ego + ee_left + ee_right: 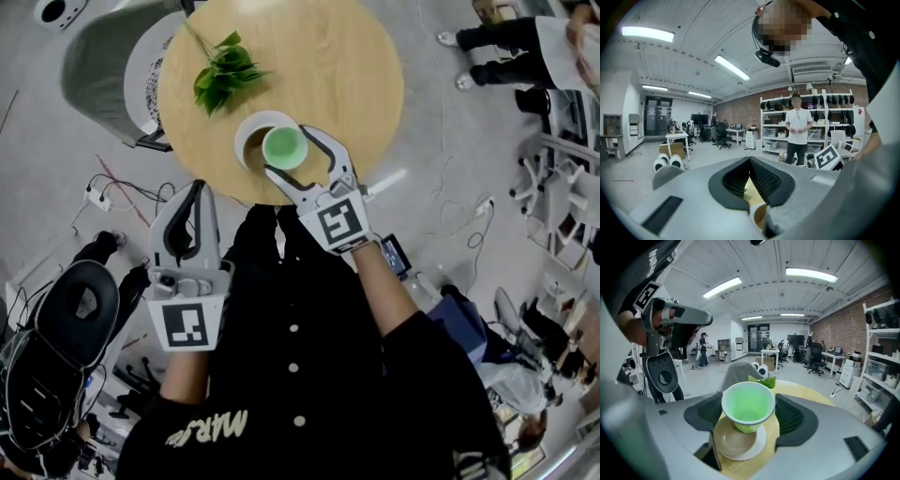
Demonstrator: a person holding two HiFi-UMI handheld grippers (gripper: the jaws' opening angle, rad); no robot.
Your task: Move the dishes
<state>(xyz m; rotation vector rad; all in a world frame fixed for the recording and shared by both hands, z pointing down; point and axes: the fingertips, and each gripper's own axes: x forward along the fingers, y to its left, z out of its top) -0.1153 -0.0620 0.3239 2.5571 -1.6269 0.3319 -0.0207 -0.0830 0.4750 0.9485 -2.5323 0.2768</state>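
A light green cup [284,147] sits between the jaws of my right gripper [284,149], which is shut on it at the near edge of the round wooden table [319,56]. In the right gripper view the cup [748,405] is held just over a tan plate with a white rim [736,442]; whether its base touches the plate I cannot tell. The plate [253,131] lies left of the cup. My left gripper [197,187] is off the table, below its near left edge, shut and empty; its tips [749,161] meet.
A sprig of green leaves [225,73] lies on the table's far left. A grey chair [103,56] stands beside the table, a black chair [75,305] at lower left. Cables run over the floor. A person [798,136] stands before shelves.
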